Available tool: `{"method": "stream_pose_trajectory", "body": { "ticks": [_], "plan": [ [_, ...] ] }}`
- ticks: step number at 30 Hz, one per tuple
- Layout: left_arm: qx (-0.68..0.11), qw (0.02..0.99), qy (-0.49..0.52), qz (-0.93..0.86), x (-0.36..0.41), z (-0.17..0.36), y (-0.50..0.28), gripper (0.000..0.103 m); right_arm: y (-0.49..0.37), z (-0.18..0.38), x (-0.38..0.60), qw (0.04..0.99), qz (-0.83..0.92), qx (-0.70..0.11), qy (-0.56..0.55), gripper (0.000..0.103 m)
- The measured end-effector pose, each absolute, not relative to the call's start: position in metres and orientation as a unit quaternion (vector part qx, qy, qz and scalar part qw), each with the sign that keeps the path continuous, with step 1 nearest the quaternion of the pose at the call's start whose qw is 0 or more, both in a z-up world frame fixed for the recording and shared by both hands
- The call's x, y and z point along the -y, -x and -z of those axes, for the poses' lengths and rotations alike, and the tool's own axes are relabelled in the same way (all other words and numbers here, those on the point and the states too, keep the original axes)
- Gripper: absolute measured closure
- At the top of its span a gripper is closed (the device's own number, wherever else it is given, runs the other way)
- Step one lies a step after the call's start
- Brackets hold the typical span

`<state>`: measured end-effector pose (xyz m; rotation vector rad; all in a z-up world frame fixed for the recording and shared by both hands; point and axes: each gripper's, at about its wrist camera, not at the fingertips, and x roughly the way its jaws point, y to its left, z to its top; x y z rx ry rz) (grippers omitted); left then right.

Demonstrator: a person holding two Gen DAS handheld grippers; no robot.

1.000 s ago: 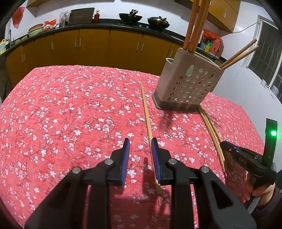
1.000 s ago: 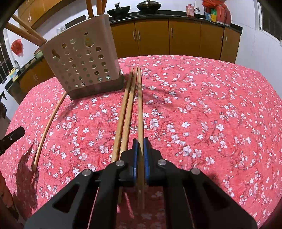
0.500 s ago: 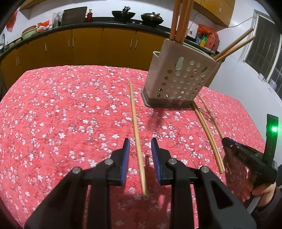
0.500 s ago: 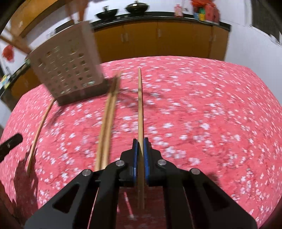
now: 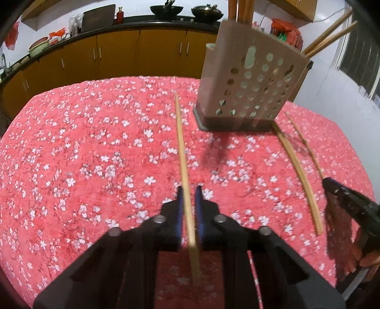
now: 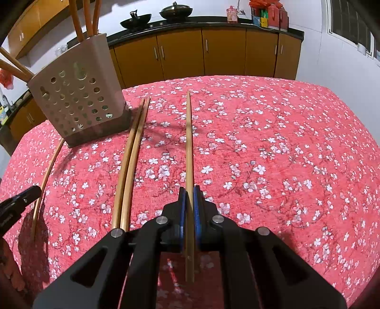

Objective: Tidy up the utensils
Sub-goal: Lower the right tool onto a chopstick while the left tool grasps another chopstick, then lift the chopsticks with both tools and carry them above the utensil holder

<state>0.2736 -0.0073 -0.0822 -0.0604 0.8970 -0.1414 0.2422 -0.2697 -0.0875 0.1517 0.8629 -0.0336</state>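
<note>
Just left of the perforated holder, in the left wrist view: a single chopstick flat on the red blossom tablecloth, far tip level with the holder's base, near end running back between the left gripper jaws. Jaws closing in on it, blue pads tight along either side of the wood, butt end sticking out behind them.

On the holder's other side, apart from its base: a second chopstick, clamped between the right gripper jaws, pads pressed together on the wood with no gap showing. Far tip pointing past the holder toward the cabinets. Whether lifted clear of the cloth or resting on it: cannot tell.

Between that chopstick and the holder: a loose pair, side by side and touching, far ends just beside the holder's bottom corner.

Inside the holder: several more chopsticks, some standing nearly upright out of the top, others leaning out over one edge.

Behind the holder: a dark counter with two woks above the cabinets.
</note>
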Motion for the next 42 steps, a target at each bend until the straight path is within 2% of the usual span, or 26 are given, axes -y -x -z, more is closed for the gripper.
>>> {"method": "stream_pose_trajectory", "body": {
  "ticks": [15, 42],
  "plan": [
    [-0.428, 0.903, 0.030, 0.038, -0.028, 0.082, -0.272, 0.095, -0.232, 0.085, 0.268, 0.908, 0.018, -0.412, -0.073, 0.096],
    [-0.424, 0.904, 0.028, 0.039, -0.027, 0.081, -0.261, 0.094, -0.224, 0.084, 0.262, 0.908, 0.013, -0.416, -0.060, 0.095]
  ]
}}
